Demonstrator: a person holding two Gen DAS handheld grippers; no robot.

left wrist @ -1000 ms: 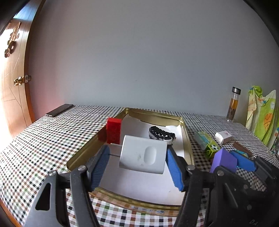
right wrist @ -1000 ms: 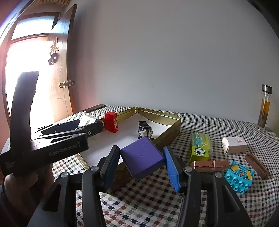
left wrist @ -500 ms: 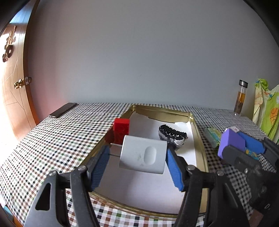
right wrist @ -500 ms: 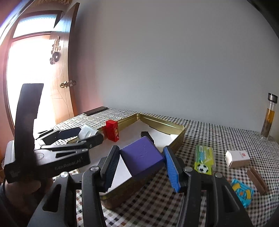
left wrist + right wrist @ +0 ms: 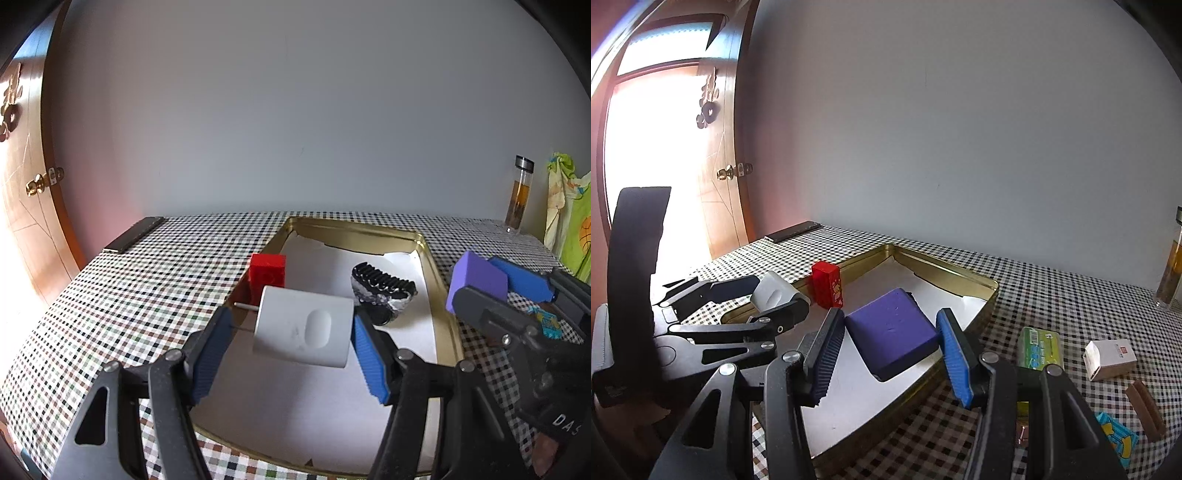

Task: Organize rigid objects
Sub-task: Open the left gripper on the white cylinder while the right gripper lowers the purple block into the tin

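Observation:
My left gripper (image 5: 290,345) is shut on a white plug adapter (image 5: 304,330), held above the near half of the gold tin tray (image 5: 445,295). Two metal prongs stick out of the adapter's left side. In the tray stand a red block (image 5: 267,275) at the left rim and a black-and-white hair clip (image 5: 382,291). My right gripper (image 5: 890,350) is shut on a purple block (image 5: 895,332) over the tray's (image 5: 960,277) right part. In the left wrist view the purple block (image 5: 476,282) hangs at the tray's right rim. The white adapter (image 5: 772,295) also shows in the right wrist view, beside the red block (image 5: 827,284).
On the checked tablecloth right of the tray lie a green box (image 5: 1039,347), a white box (image 5: 1110,360), brown sticks (image 5: 1147,410) and a turquoise toy brick (image 5: 1117,439). A glass bottle (image 5: 521,194) stands at the back right. A dark flat bar (image 5: 135,234) lies at the far left.
The right gripper has carried the purple block leftward from beside the tray to above its right part. The left gripper with the adapter has shifted slightly over the tray.

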